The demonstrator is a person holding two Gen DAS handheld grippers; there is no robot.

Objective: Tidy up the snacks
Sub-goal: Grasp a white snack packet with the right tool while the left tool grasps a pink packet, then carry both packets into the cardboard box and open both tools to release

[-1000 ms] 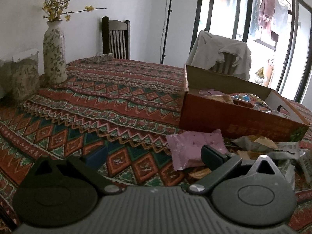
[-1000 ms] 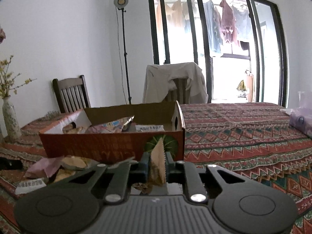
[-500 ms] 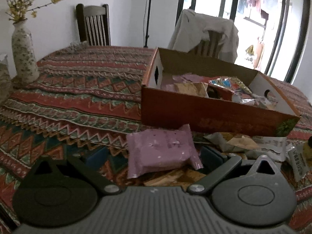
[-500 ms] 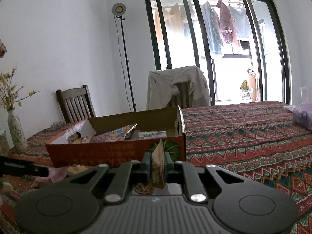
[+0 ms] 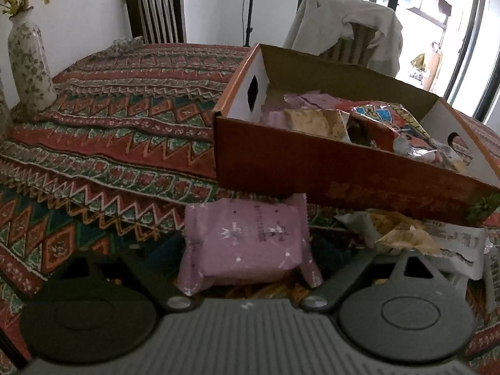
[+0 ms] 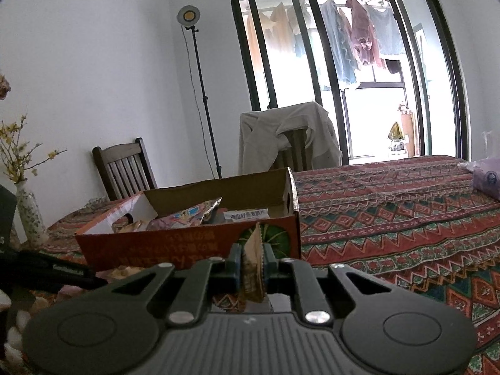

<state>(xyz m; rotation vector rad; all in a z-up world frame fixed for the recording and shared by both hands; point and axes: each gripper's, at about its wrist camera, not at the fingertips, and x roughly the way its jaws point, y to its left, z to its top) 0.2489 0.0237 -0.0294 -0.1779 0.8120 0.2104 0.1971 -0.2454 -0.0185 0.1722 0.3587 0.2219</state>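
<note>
While the left gripper (image 5: 247, 250) is hanging low over the worktop (image 5: 125, 131) with its fingers spread wide apart, the pink packet (image 5: 247, 243) is lying flat between them, straight ahead at twelve o'clock. The packet's long axis is running across the view, from nine to three o'clock, so the fingers are sitting off its two short, crimped ends; whether either finger is touching it cannot be told. Just beyond the packet, still at twelve o'clock, the box (image 5: 328, 168) is standing with its near wall almost over the packet's far edge, and its open top is already holding several snacks. More loose wrappers (image 5: 403, 234) are lying at two o'clock, against the foot of the box.

The right gripper (image 6: 252, 268) is carrying a tan packet (image 6: 253, 268), its fingers clamped on the thin wrapper, which is standing on edge between them. From that side the box (image 6: 187, 243) is lying at eleven o'clock, near and slightly above the fingers.

As a judgement, the left gripper is the nearer one to the pink packet, and closing along that long axis would be crumpling the crimped ends, not the body, so the grip may be slipping.
</note>
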